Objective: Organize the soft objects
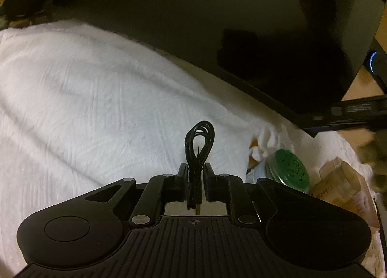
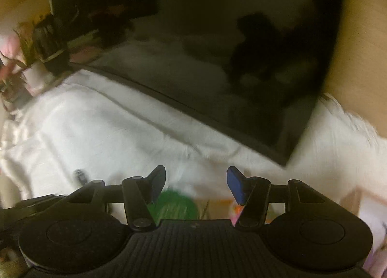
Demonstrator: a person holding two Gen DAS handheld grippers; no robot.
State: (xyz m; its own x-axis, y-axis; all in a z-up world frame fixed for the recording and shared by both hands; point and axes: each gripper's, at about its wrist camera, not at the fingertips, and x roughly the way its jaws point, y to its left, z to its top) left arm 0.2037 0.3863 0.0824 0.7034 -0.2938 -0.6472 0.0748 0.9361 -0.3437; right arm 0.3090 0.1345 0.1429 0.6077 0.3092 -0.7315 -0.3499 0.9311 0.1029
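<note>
My left gripper (image 1: 195,169) is shut on a coiled black cable (image 1: 199,142), whose loop sticks up beyond the fingertips above a white fluffy cloth (image 1: 84,99). My right gripper (image 2: 196,181) is open and empty over the same white cloth (image 2: 108,133). A green round object (image 2: 174,204) shows blurred just below the right gripper's left finger. In the left wrist view a green-lidded round container (image 1: 287,168) lies to the right of the gripper, next to white crumpled tissue (image 1: 266,142).
A large dark screen (image 1: 217,36) stands behind the cloth; it also fills the right wrist view (image 2: 229,72). A tan cardboard box (image 1: 343,186) lies at the right. A potted plant (image 2: 26,55) stands at the far left. A small dark item (image 2: 79,175) lies on the cloth.
</note>
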